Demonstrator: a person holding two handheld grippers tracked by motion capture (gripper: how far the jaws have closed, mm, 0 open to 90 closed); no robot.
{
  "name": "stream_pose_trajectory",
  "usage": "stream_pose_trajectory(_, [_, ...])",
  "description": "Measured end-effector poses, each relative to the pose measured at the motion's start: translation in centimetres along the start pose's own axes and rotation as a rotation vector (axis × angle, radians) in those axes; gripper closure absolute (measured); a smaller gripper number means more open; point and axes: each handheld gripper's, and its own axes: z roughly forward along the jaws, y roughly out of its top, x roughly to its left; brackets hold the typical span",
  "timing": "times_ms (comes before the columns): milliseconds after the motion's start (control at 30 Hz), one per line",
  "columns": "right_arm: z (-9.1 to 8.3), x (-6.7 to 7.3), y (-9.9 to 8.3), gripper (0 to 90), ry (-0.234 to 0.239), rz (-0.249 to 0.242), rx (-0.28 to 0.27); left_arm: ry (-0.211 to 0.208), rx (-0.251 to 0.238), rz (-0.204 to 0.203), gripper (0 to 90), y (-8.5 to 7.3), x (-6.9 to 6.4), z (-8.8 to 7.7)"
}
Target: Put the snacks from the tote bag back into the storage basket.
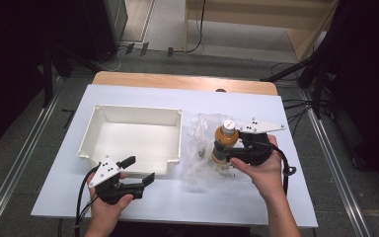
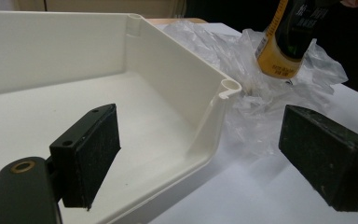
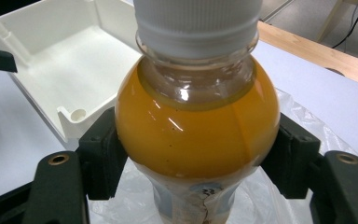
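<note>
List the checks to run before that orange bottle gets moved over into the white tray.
1. Grip: right gripper has its jaws pressed on both sides of the clear plastic bottle of orange liquid: ok.
2. Cap: white screw cap sits on the neck: ok; tightness: cannot tell.
3. Bottle free of the crumpled clear plastic bag: cannot tell.
4. Landing spot: white plastic tray shows a bare floor: ok.
5. Path: left gripper is open at the tray's near rim, one jaw over the tray: not ok.
</note>
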Motion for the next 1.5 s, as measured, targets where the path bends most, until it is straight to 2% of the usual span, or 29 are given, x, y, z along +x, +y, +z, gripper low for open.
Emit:
stream_pose_trajectory(167, [0.6, 0.4, 0.4, 31.7, 0.011, -0.012, 0.001, 0.018, -0.007, 0.009, 12.4, 0.1, 0.7, -1.1])
stream_pose_trajectory(233, [0.8, 0.7, 0.8, 31.7, 0.018, -0.017, 0.0, -0.001, -0.01, 0.006, 10.6, 0.1, 1.1, -1.6])
stream_pose_trajectory(300, [1.0, 0.8, 1.0, 31.7, 0.023, -0.019, -0.005, 0.0, -0.022, 0.014, 8.5, 0.1, 1.4, -2.1])
stream_pose_trajectory(467, [1.6, 1.1, 1.5, 31.7, 0.031, -0.021, -0.005, 0.023, -0.014, 0.028, 8.0, -0.1, 2.1, -2.6])
stream_pose_trajectory(567, [1.8, 1.2, 1.7, 31.7, 0.032, -0.02, -0.002, 0.033, -0.009, 0.036, 8.0, -0.3, 2.5, -2.7])
stream_pose_trajectory(767, [1.6, 1.3, 2.4, 31.8, 0.032, -0.02, -0.016, 0.028, -0.015, 0.018, 8.0, -0.3, 3.1, -2.8])
stream_pose_trajectory(1067, [1.3, 1.5, 3.8, 31.7, 0.027, -0.035, -0.019, 0.027, -0.019, 0.019, 8.0, -0.1, 3.2, -2.5])
stream_pose_trajectory(1500, [2.7, 2.0, 5.0, 31.7, 0.041, -0.052, -0.02, 0.025, -0.026, 0.011, 8.1, -0.2, 3.4, -2.6])
